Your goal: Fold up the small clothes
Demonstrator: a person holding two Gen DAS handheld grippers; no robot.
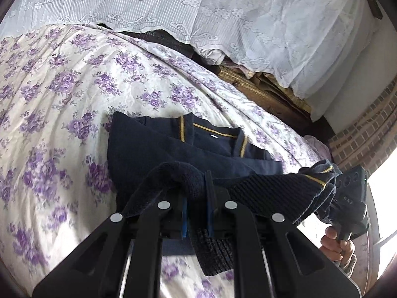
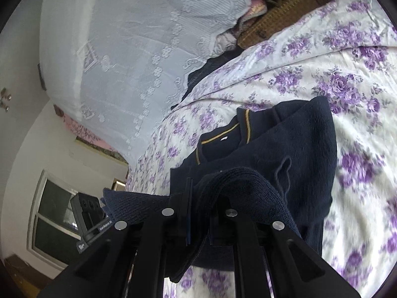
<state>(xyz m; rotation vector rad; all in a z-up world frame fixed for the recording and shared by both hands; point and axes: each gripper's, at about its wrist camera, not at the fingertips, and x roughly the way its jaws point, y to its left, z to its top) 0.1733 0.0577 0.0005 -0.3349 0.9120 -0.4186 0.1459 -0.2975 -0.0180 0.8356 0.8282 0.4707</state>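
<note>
A bed covered by a cream cotton sheet printed with purple rose sprays [image 1: 74, 79] carries everything here, its cloth lightly creased and sloping off toward the far edge. Directly on it lies a small navy knitted sweater with a mustard-yellow stripe along its collar [image 1: 153, 146], collar end farthest from the cameras. The near hem of that sweater [image 2: 248, 181] is lifted off the sheet.
</note>
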